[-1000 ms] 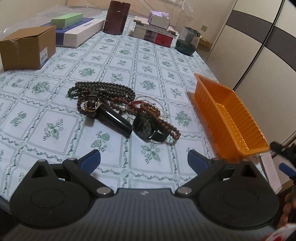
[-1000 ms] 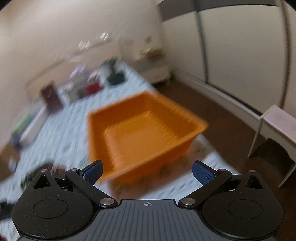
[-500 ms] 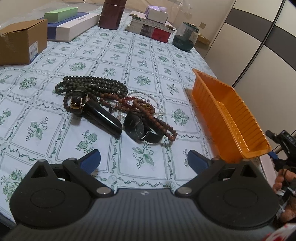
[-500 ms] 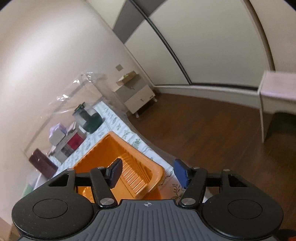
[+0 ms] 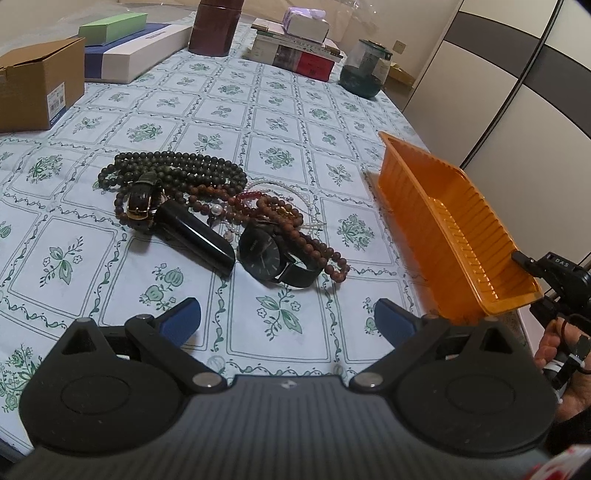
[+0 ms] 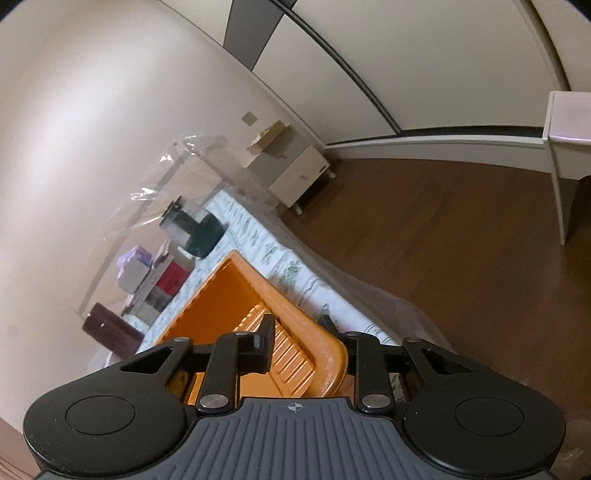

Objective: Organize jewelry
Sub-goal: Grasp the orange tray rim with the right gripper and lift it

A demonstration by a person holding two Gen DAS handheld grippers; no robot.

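Note:
A jewelry pile lies mid-table: dark bead strands [image 5: 177,170], brown bead strands [image 5: 314,251], a black watch [image 5: 264,254], a gold-buckled watch [image 5: 142,201], a black case [image 5: 195,232] and pearls. My left gripper [image 5: 288,317] hovers open in front of the pile, holding nothing. An orange tray [image 5: 443,221] stands at the table's right edge. My right gripper [image 6: 299,328] straddles the tray's [image 6: 295,306] near corner. One finger is inside and one outside the side wall. Its jaws are closing, and a gap still shows beside the inner pad.
At the back of the floral tablecloth [image 5: 258,122] stand a cardboard box [image 5: 37,85], flat white and green boxes [image 5: 133,48], a dark red canister [image 5: 214,26], stacked books [image 5: 299,51] and a glass jar [image 5: 364,68]. A hand [image 5: 554,354] holds the right gripper. Wardrobe doors and wooden floor lie to the right.
The right gripper swung down from above the tray to its near corner, rolled, and its jaws narrowed around the wall. The left gripper edged closer to the jewelry pile.

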